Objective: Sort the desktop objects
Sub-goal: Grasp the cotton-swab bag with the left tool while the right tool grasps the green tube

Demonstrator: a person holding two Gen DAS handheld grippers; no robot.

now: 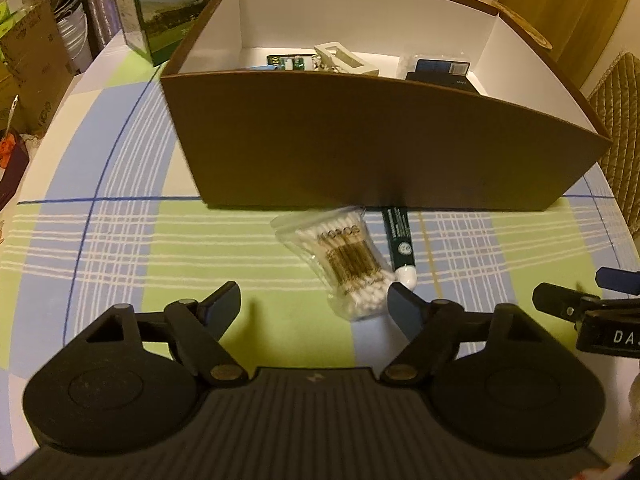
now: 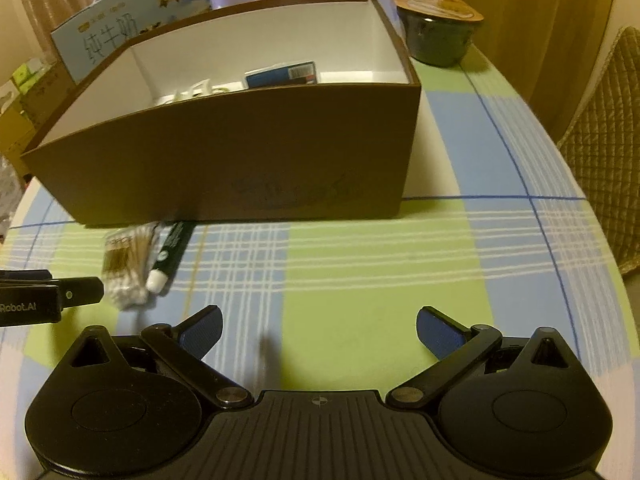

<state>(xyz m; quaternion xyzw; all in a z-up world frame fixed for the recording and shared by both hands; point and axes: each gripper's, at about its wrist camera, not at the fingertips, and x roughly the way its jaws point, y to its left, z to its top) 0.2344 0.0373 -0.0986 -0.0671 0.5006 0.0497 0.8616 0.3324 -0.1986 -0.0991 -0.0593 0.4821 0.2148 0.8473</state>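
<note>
Checked cloth covers our table [image 1: 120,240]; a smooth brown cardboard box [image 1: 360,140] sits at twelve o'clock, crinkly swab bag [image 1: 344,260] below. Left gripper [image 1: 314,304] and right gripper [image 2: 319,330] fingers apart, empty.

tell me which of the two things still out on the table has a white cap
The dark green tube: its near end carries a white cap. The bag of cotton swabs beside it is clear plastic with no cap.

Black left gripper [image 1: 314,302], blue-padded jaws, brass pivots
</note>
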